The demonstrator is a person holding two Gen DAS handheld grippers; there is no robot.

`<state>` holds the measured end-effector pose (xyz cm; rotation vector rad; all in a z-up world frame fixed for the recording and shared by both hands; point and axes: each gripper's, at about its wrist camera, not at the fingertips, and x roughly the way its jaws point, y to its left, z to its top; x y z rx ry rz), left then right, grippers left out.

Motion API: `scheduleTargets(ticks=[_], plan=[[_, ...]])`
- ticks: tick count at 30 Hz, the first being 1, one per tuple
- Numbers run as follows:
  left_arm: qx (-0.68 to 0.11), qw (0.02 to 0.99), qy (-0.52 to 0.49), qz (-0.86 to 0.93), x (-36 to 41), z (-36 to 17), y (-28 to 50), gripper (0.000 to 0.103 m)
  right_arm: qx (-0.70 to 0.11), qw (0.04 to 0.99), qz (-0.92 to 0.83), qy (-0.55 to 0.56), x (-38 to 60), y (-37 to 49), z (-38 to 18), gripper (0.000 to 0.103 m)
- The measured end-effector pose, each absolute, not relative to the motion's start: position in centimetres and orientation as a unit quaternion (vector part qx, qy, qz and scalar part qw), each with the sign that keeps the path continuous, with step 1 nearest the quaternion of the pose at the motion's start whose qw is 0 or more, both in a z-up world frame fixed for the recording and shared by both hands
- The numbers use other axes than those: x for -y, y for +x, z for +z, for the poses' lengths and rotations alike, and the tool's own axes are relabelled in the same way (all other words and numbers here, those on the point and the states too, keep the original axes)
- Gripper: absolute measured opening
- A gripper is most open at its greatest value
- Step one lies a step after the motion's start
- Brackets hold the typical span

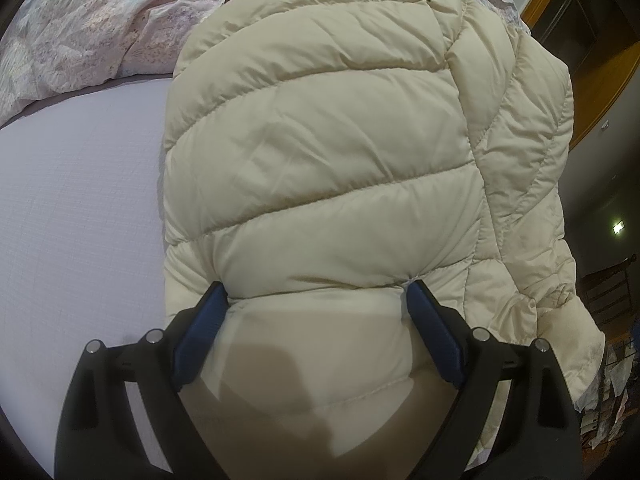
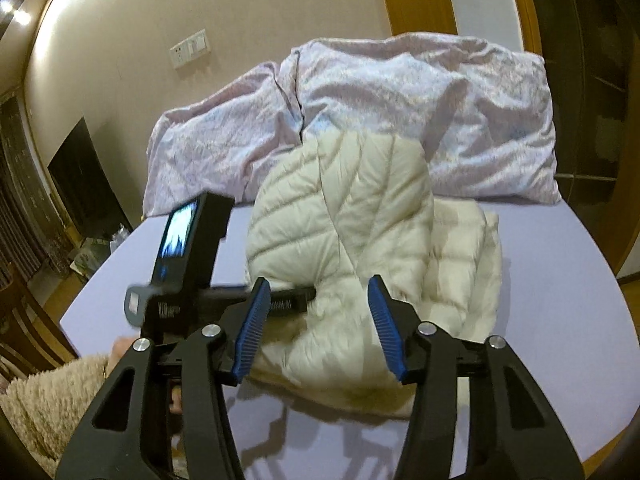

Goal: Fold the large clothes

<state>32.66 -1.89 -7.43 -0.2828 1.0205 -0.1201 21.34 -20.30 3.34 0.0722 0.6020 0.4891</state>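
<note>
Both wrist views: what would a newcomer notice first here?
The cream puffer jacket dominates, lying bunched on the lavender bed sheet. The left gripper pinches a thick fold of it between its blue pads, while the right gripper hovers open nearby. Behind, a rumpled pink duvet is heaped against the wall.

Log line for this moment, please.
left gripper: pinching jacket | right gripper: open, near jacket | bed: jacket partly folded
</note>
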Motion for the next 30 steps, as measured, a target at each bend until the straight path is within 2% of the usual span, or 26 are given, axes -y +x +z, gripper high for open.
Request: scheduleTargets(ticks=[10, 20, 30], plan=[[-0.483, 0.863, -0.136, -0.059, 1.8, -7.7, 32.5, 0.09, -0.318, 0.925, 0.194, 0.068, 19.5, 28.3, 1.6, 0.022], [-0.476, 0.866, -0.139, -0.063, 1.5, -7.0, 32.1, 0.09, -0.385, 0.91, 0.137, 0.062, 20.7, 32.0, -4.0, 0.009], [-0.438, 0.888, -0.128, -0.059, 0.7, -3.6, 32.1, 0.088, -0.408, 0.905, 0.111, 0.053, 22.5, 32.8, -6.8, 0.004]])
